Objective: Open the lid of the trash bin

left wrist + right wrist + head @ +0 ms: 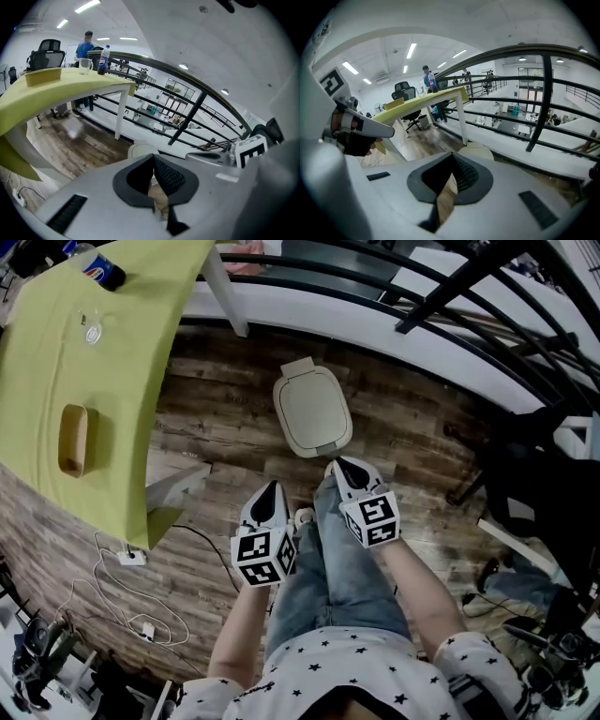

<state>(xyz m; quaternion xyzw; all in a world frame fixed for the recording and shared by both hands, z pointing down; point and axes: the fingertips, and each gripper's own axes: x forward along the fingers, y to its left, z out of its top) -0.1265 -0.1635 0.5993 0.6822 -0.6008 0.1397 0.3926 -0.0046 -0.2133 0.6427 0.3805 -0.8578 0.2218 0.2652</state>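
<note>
The left gripper [274,487] and right gripper [340,464] are held low in front of the person's legs, both pointing down and forward at the trash bin [312,413]. Each claw is clenched at its tips with nothing in it: in the left gripper view [153,157] and the right gripper view [451,154] the dark pads meet at a point, and only floor shows in the gap behind. The right gripper is the closer to the bin, its tip just short of the near rim. That suggests it is lined up to reach the lid [310,407] first, with the left held back beside it.

The bin stands on the wood floor [403,427], near the foot of the railing [450,292] and just past the far right corner of the table [141,381]. Its lid lies flat and closed, so the opening is not yet begun. A small tab sticks out at the end toward the railing; whether that is the hinge cannot be told.

There are two grippers, one bin and one lid. The table carries one bottle [99,269] at its far edge, one glass [91,327] nearby and one tray [73,439] toward its left edge.
</note>
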